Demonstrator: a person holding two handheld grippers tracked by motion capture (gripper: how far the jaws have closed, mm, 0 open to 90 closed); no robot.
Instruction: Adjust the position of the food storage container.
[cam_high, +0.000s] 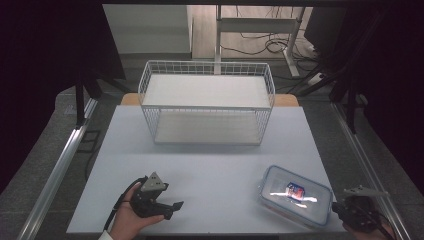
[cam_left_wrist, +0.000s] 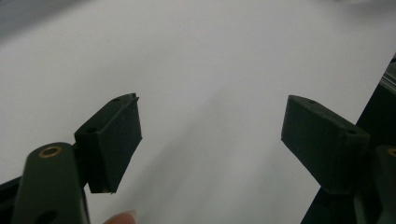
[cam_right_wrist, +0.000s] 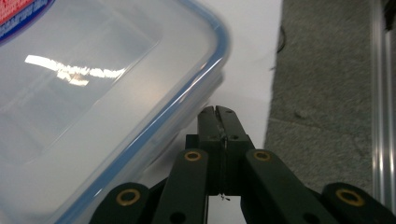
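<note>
- Jaws of the right gripper (cam_right_wrist: 219, 112) pressed flat together, nothing between them; tips sit just beside the clear lidded container (cam_right_wrist: 93, 93), near its blue-rimmed corner, apparently not touching.
- Jaws of the left gripper (cam_left_wrist: 210, 140) stand well apart and empty over bare table (cam_left_wrist: 210, 56).
- Container lies at the table's front right, well apart from the wire basket (cam_high: 206, 102) at the back.
- Step in hand, likely: right-hand approach to the container.
- Next move calls for opening those jaws to take the rim, probably steadied from the left.
</note>
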